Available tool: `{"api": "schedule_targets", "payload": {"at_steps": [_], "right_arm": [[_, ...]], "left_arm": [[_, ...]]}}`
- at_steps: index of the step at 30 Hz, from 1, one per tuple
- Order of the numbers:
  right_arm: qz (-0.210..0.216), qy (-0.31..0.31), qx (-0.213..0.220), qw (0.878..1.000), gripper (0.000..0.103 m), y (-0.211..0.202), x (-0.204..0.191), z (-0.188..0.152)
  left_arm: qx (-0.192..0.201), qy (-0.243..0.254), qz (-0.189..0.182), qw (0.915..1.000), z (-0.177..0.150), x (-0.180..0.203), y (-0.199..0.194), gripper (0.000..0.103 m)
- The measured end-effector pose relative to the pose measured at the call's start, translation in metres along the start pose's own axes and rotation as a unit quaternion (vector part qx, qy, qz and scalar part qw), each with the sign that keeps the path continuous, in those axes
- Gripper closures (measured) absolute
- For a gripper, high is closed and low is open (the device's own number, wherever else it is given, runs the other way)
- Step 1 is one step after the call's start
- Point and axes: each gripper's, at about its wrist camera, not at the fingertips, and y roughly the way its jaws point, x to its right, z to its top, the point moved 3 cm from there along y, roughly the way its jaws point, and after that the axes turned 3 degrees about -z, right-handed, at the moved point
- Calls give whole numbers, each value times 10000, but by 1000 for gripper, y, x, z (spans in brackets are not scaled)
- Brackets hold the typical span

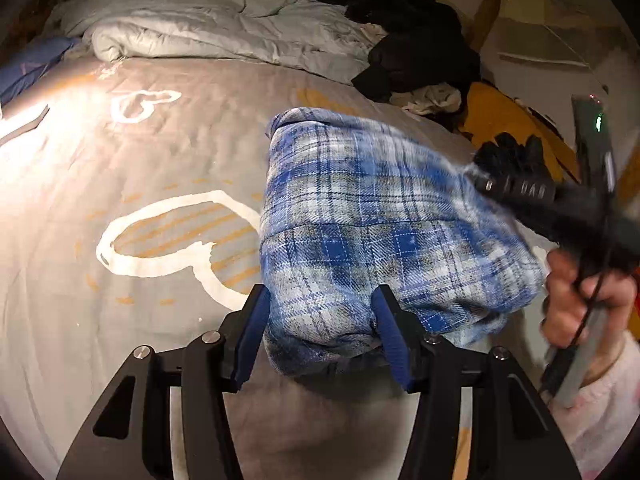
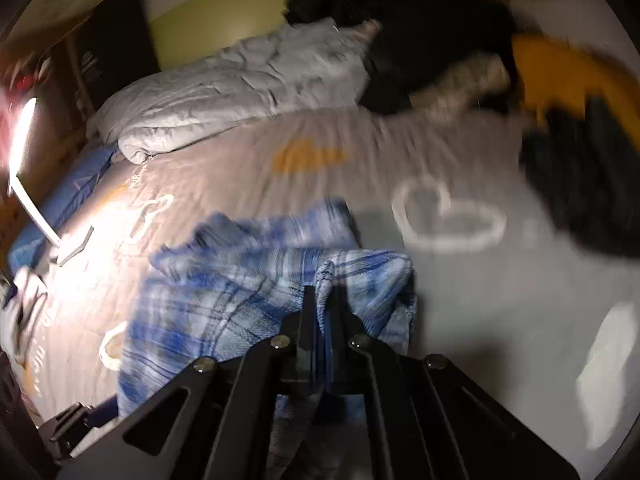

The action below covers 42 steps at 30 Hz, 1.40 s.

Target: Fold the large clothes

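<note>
A blue and white plaid garment lies bunched on the grey bedsheet with white heart outlines. My left gripper holds its near end, a thick wad of cloth filling the gap between the blue pads. At the right of the left wrist view a hand carries my right gripper, blurred at the garment's far right edge. In the right wrist view the plaid garment is blurred, and my right gripper is shut on a fold of it that sticks up between the fingers.
A crumpled pale duvet lies along the head of the bed. Black clothes and a yellow garment are heaped at the back right, with a dark item beside them. A bright lamp and blue pillow sit at the left.
</note>
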Motion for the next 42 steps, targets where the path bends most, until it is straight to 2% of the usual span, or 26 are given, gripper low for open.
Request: {"api": "schedule_targets", "payload": {"at_steps": [4, 8, 9, 11, 12, 13, 14, 15, 17, 19, 20, 22, 23, 24, 25, 26, 27, 30, 31, 33, 35, 38, 39, 40, 42], "right_arm": [[200, 175, 318, 9991, 101, -25, 15, -15], [333, 94, 427, 9985, 101, -53, 12, -16], [300, 47, 480, 9984, 101, -57, 12, -17], [-39, -27, 556, 9984, 99, -57, 11, -17], [-294, -29, 682, 9972, 94, -57, 13, -18], [-333, -18, 727, 9968, 78, -55, 15, -18], [-202, 30, 725, 9972, 65, -57, 16, -19], [-12, 139, 751, 9971, 45, -62, 17, -19], [273, 233, 744, 9966, 44, -70, 18, -19], [688, 192, 528, 9960, 40, -71, 10, -23], [766, 148, 381, 9962, 38, -68, 5, -26], [617, -83, 37, 9981, 39, -56, -6, -38], [516, -207, -93, 9984, 41, -52, -9, -45], [417, -290, -262, 9984, 52, -45, -10, -52], [420, -284, -505, 9974, 56, -37, -9, -59], [472, -176, -715, 9962, 56, -30, -7, -64], [557, -23, -728, 9958, 56, -29, -2, -65], [534, 174, -501, 9972, 37, -31, 9, -59], [510, 216, -438, 9975, 36, -30, 13, -58], [581, 273, -431, 9970, 34, -25, 18, -57], [833, 381, -533, 9944, 33, -14, 19, -58], [1178, 647, -678, 9886, 33, -3, 21, -63], [1131, 628, -662, 9894, 28, 0, 21, -66], [1014, 535, -613, 9915, 20, 1, 18, -68], [895, 378, -548, 9938, 19, 4, 14, -69]], "left_arm": [[87, 288, -81, 9995, 1, 11, -9, 51], [71, 163, -160, 9997, 2, 10, -10, 51], [77, 129, -211, 9997, 4, 8, -11, 52], [152, 110, -282, 9994, 6, 7, -16, 52], [186, 138, -268, 9994, 7, 6, -18, 52], [182, 186, -202, 9995, 7, 7, -18, 52], [135, 219, -116, 9996, 7, 7, -17, 52], [95, 218, -48, 9997, 6, 6, -14, 52], [68, 100, -79, 9999, 4, 3, -8, 51], [17, 25, -120, 9999, 4, 2, -5, 51], [43, 37, -130, 9999, 5, 3, -6, 51], [177, 87, -140, 9997, 8, 5, -13, 50], [271, 102, -134, 9995, 10, 6, -18, 47], [360, 104, -126, 9992, 12, 6, -23, 37], [419, 96, -118, 9990, 13, 6, -26, 28], [485, 96, -105, 9987, 14, 6, -29, 24], [531, 111, -76, 9985, 16, 7, -30, 20], [493, 25, -6, 9988, 26, 6, -21, 12], [443, -97, -83, 9989, 29, 5, -15, 9], [202, -392, -413, 9982, 33, 1, 2, 8], [-121, -860, -638, 9942, 32, -10, 24, 8], [-460, -1588, -1159, 9794, 19, -31, 47, 13], [-470, -1708, -1286, 9757, 15, -36, 51, 14], [-435, -1644, -1304, 9768, 15, -35, 50, 18], [-483, -1534, -1292, 9785, 15, -32, 50, 27]]}}
